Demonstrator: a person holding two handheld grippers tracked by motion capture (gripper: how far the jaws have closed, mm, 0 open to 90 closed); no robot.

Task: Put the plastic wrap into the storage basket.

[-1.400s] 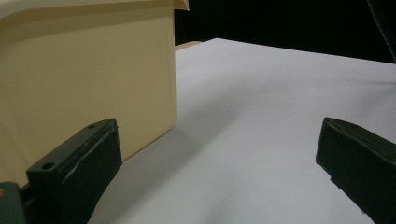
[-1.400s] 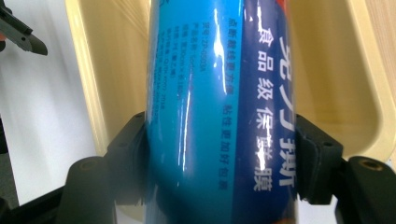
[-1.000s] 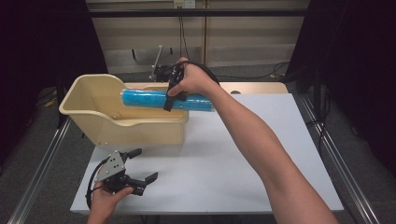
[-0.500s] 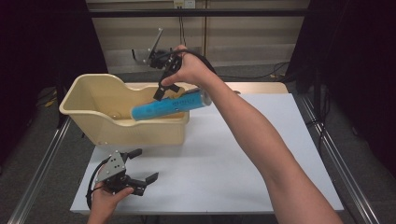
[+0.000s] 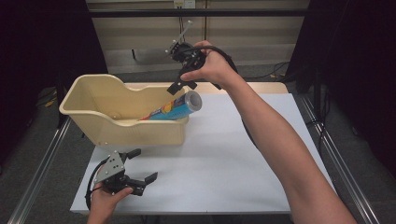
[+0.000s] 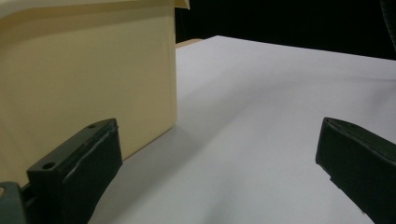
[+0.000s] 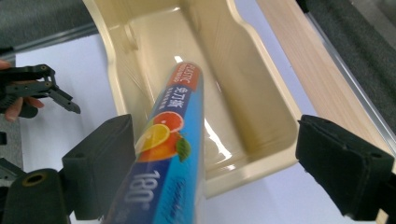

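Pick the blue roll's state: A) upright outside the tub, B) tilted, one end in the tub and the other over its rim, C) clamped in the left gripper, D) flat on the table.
B: the blue roll slants with its low end inside the tub and its high end over the rim, under the open right gripper.

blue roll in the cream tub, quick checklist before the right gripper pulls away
1. Right gripper open: ok, jaws stand wide apart.
2. Blue cylindrical roll of plastic wrap free of the jaws: cannot tell, it lies close against one jaw in the right gripper view.
3. Roll fully inside the cream plastic tub: not ok, it slants, its upper end poking over the rim.
4. Tub upright on the white table: ok.
5. Left gripper out of the way: ok, open, near the table's front edge, apart from the tub.
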